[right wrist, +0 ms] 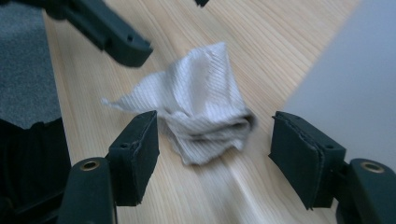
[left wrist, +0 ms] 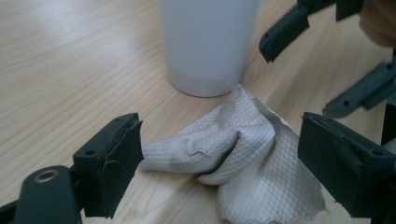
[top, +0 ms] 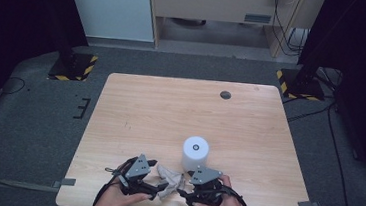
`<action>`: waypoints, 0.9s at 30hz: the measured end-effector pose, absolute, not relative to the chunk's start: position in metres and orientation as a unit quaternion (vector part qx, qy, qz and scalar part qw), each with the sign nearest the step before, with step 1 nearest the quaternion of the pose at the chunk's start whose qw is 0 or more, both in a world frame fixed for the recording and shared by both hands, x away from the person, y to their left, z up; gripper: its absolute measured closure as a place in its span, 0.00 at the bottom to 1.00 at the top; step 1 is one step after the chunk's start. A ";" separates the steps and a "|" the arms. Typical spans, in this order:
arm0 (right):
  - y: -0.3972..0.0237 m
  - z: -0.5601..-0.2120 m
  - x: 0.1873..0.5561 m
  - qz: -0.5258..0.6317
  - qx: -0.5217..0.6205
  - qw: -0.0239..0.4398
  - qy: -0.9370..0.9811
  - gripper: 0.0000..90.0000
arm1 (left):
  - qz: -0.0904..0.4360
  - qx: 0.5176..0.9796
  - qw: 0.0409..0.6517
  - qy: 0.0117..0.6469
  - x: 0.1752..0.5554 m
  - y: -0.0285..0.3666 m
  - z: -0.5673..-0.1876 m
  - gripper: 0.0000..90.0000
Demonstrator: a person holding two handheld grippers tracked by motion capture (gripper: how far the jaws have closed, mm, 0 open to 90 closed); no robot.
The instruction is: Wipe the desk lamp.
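So both grippers are sitting at the near edge of the table (top: 135, 104) with a crumpled paper towel (top: 168, 181) lying between them. The left gripper (top: 159, 186) is pointing inward at it, jaws standing apart, nothing clamped; in the left gripper view the towel (left wrist: 233, 158) is lying right ahead of its pads, slightly toward the right-hand one, resting on the wood. The right gripper (top: 183, 189) is doing the same from the other side, jaws spread and not pressing on anything, towel (right wrist: 201, 116) just past its tips and a bit toward its left pad. A white roll (top: 195, 153) is standing upright just beyond the towel, so close they look like they're touching. My guess is the two are coming at the wad from opposite sides so each can pinch an edge and pull it flat.
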State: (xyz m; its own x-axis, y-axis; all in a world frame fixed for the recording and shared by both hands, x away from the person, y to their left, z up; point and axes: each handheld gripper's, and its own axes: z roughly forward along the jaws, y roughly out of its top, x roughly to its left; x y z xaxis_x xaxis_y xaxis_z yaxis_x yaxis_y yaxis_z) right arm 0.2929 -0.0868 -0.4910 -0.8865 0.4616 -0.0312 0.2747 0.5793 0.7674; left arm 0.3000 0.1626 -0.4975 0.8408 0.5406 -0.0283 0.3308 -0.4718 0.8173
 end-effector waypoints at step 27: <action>-0.134 -0.469 0.336 0.466 0.288 0.175 0.818 0.04 | 0.104 0.851 0.424 0.292 0.324 0.172 -0.503 0.84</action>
